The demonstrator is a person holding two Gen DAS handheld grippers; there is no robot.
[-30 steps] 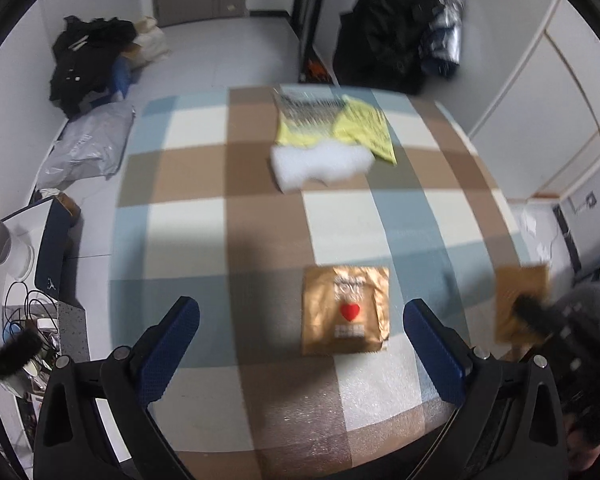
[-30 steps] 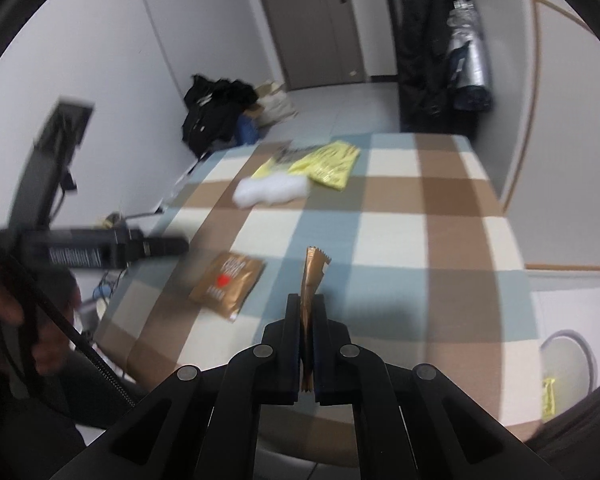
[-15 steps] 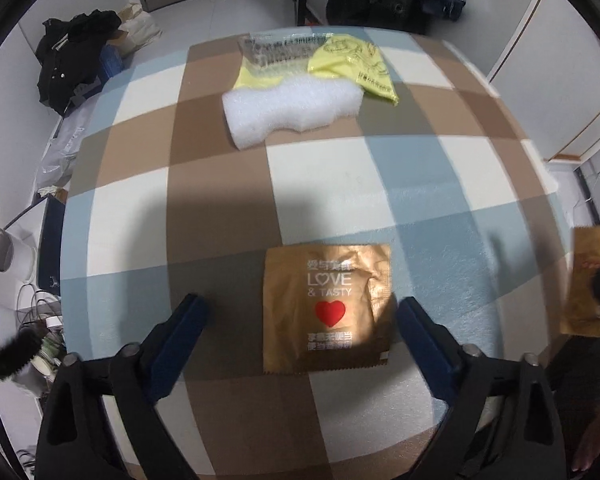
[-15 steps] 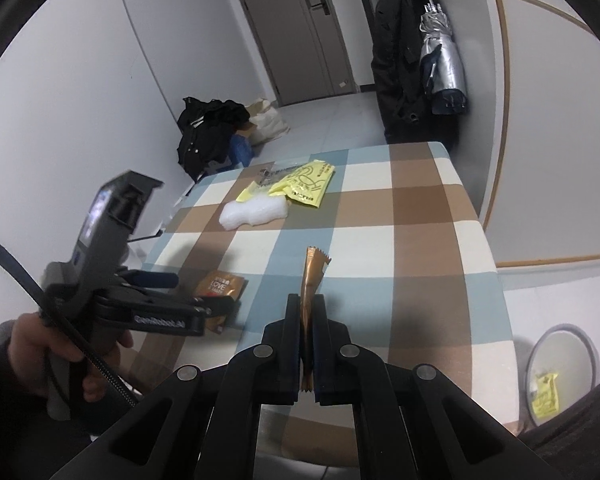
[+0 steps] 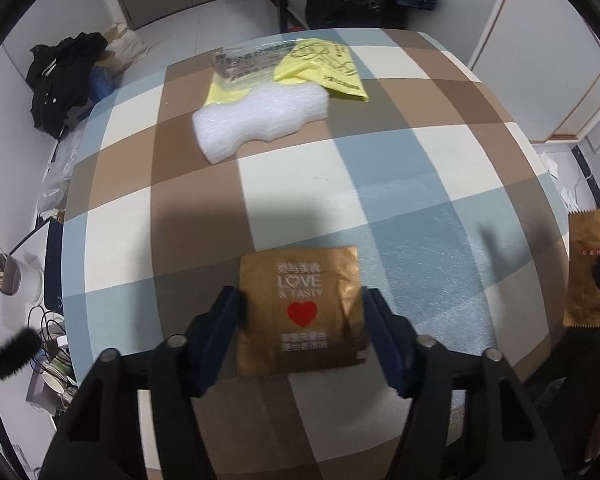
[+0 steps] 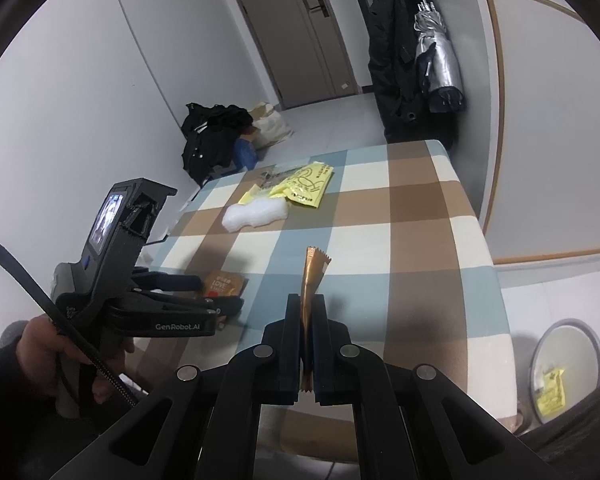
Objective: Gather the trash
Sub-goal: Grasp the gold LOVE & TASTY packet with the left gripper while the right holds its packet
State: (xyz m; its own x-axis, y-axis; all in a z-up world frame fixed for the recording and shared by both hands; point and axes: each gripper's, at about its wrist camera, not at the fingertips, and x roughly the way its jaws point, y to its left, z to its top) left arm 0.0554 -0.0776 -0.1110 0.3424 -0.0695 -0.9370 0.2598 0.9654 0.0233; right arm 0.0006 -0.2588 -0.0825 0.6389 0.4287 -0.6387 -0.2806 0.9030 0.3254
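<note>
Our left gripper [image 5: 302, 312] is closing around the gold wrapper [image 5: 300, 312] lying flat on the checked table [image 5: 420, 184], fingers [image 5: 220, 320] flanking its sides.

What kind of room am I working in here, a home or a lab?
Most likely a home, perhaps an entry or dining area: a table with a checked cloth, coats and a folded umbrella hanging by an interior door, and bags piled on the floor.

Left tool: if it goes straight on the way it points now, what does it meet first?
Most likely the gold wrapper lying flat on the checked tablecloth. The left tool, its jaws closing, already straddles it; contact is unclear.
</note>
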